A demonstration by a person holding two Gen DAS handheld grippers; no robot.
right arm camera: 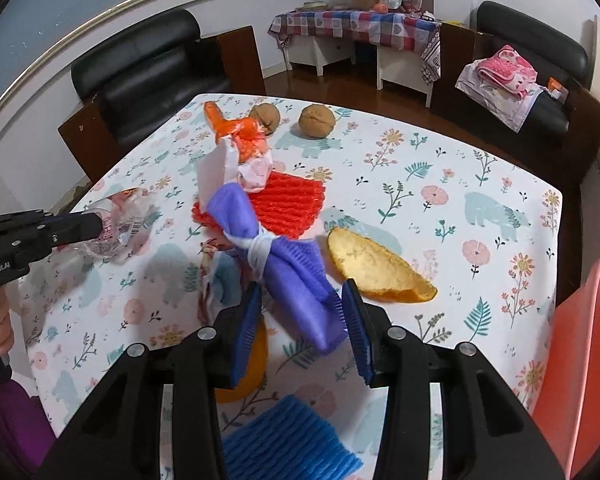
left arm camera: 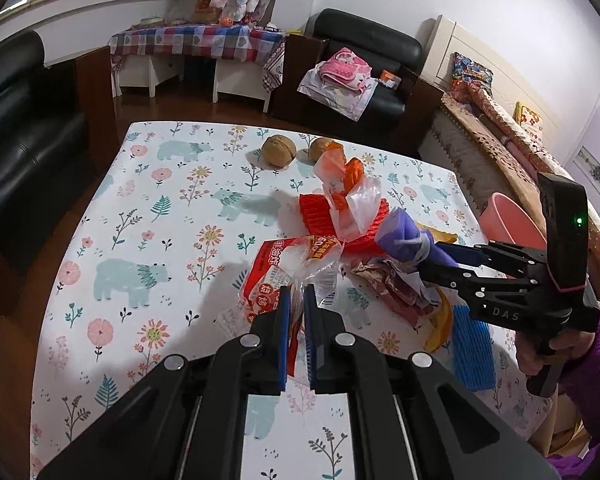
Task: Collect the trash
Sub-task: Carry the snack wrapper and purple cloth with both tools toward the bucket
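My left gripper is shut on a crumpled clear and red snack wrapper, held just above the floral table; the wrapper also shows in the right wrist view. My right gripper is shut on a purple foam net tied with a white band, seen also in the left wrist view. Between them lie a red foam net, an orange and clear plastic bag, a torn brown wrapper, orange peel and a blue foam net.
Two walnuts sit near the table's far edge. A pink bin stands off the table's right side, also in the left wrist view. Black armchairs, a bed and a checked side table surround the table.
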